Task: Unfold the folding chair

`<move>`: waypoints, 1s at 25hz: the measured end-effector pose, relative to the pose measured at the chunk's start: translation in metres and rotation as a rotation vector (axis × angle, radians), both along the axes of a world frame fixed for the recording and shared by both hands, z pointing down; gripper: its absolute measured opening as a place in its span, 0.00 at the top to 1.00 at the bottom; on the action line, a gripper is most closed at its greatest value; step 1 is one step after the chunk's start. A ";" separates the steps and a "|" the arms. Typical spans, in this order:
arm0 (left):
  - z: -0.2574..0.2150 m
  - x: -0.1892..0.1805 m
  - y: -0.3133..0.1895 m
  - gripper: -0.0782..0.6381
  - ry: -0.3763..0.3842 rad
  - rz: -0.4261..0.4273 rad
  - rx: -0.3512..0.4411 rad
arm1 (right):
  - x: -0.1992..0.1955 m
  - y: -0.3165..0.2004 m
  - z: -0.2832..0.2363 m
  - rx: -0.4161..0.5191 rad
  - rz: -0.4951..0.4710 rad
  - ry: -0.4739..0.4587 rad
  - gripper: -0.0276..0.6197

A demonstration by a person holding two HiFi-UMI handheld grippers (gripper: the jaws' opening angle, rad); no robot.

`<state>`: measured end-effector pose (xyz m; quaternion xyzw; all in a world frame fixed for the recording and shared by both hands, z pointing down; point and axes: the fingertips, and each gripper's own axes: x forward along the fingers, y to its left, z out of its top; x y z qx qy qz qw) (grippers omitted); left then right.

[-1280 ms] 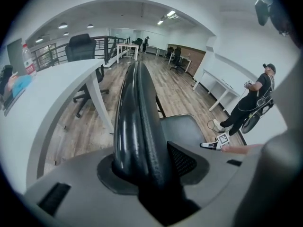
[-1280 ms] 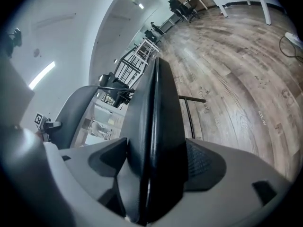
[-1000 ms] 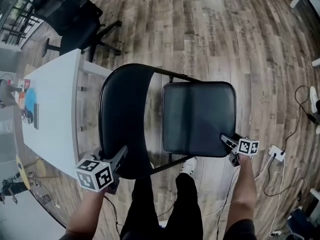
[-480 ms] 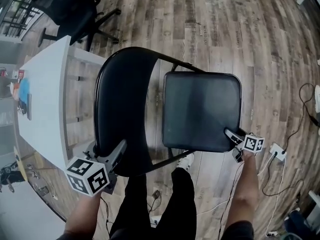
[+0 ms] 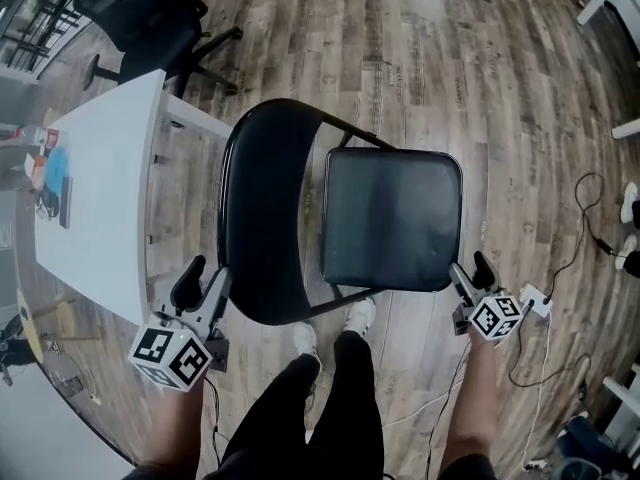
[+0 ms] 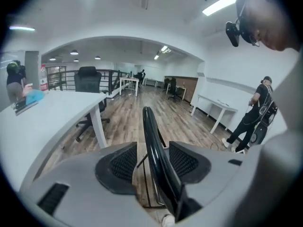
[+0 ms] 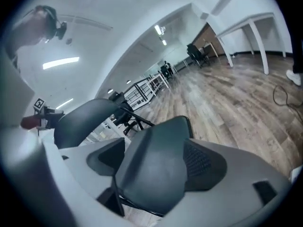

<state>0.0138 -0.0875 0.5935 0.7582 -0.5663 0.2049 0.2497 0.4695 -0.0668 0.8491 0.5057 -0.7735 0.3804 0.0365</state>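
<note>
table [image 5: 100, 198]: white, left of the chair, just beside it; not part of the job.
left gripper [image 5: 203, 280]: jaws wide apart and have just been opening. In the left gripper view the backrest edge lines up in the gap, but neither pad presses on it. Holds nothing.
backrest [image 5: 262, 218]: black, curved, on the chair's left side in the head view, standing up from the seat.
chair [image 5: 340, 303]: on the wood floor [image 5: 420, 68] right in front of the person's feet, between the two grippers.
seat [image 5: 390, 233]: folded down and looks flat, top face showing to the head camera.
right gripper [image 5: 470, 273]: jaws at full spread, having just opened. It sits just off the seat's near right corner. The seat fills the gap in the right gripper view, with the pads off it. Holds nothing.
cable [image 5: 590, 238]: loose on the floor at far right, well away from the chair legs.
done: chair looks fully opened and both tools are off it.
left: likely nothing. Leg lock and all four feet down can't be confirmed, since the legs are mostly hidden under the seat.
</note>
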 end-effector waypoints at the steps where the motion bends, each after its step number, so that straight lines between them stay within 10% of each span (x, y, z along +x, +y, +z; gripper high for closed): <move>1: -0.014 -0.002 0.005 0.59 0.006 -0.001 0.031 | -0.015 0.005 -0.030 0.051 -0.011 0.021 0.35; 6: -0.080 0.017 0.035 0.72 0.053 0.049 0.158 | -0.094 0.042 -0.169 0.233 -0.012 0.131 0.41; 13: -0.126 -0.001 0.130 0.88 0.252 0.072 0.249 | -0.181 0.118 -0.329 0.423 0.120 0.253 0.93; 25: -0.205 -0.018 0.307 0.88 0.186 0.192 0.356 | -0.256 0.319 -0.479 0.536 0.128 0.561 0.93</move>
